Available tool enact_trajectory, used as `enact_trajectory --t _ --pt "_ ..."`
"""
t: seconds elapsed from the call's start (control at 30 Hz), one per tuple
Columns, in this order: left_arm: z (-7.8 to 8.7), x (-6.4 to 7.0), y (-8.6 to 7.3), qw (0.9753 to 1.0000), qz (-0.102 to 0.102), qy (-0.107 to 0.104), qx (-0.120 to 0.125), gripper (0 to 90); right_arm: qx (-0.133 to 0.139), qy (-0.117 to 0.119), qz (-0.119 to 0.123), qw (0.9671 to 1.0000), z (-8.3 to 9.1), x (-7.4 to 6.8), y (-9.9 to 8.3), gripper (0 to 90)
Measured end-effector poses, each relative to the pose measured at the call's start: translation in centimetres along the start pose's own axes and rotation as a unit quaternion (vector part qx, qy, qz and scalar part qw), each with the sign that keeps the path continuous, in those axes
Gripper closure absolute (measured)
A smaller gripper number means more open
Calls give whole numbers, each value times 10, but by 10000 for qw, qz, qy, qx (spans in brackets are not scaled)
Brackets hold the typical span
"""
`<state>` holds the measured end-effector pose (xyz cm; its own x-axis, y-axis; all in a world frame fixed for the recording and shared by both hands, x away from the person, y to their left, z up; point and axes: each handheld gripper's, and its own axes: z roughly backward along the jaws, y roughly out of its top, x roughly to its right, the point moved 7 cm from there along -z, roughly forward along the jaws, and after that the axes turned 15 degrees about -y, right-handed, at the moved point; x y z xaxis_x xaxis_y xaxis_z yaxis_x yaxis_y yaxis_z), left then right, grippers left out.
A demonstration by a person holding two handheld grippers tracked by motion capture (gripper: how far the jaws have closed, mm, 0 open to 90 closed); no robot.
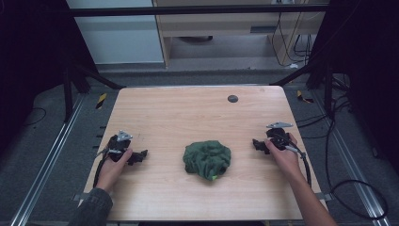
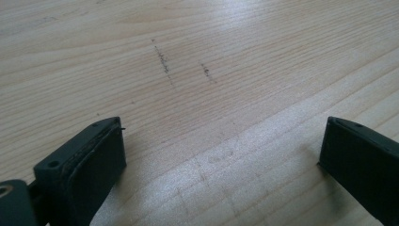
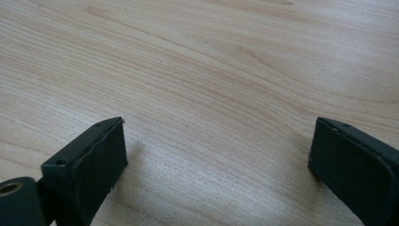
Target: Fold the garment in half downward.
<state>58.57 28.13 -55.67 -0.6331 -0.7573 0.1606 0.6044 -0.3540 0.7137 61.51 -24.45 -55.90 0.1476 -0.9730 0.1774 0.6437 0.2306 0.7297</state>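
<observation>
Wooden table (image 1: 197, 113) carries everything, light grain, bare under both tools. Green cloth (image 1: 207, 159) sits crumpled in a loose heap between the two grippers, roughly midway, touching neither; a small bright-green bit pokes out at its near edge. Left gripper (image 1: 141, 155) rests low on the table, held in the person's left hand (image 1: 114, 165), jaws pointing toward the cloth, which lies well apart off its tips. In the left gripper view its jaws stand spread wide, nothing between them but tabletop (image 2: 221, 94), with a few faint dark scuff marks (image 2: 162, 61) ahead of the jaws. Right gripper (image 1: 256, 143) sits on the opposite side, held in the right hand (image 1: 282, 153), jaws also facing the cloth, clear gap between. Right gripper view: jaws spread wide, bare wood (image 3: 211, 94) between them. Small dark round disc (image 1: 232, 99) lies far beyond both grippers, near the table's far edge.
</observation>
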Motion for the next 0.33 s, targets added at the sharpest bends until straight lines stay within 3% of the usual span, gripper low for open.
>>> enact_trajectory --t 0.2,0.33 --pt "0 0 0 10000 30 40 -6 0 -101 -282 -240 9993 0 -5 0 13" --pt "0 1 -1 9999 72 88 2 0 -211 -625 -566 9962 2 -8 -2 2"
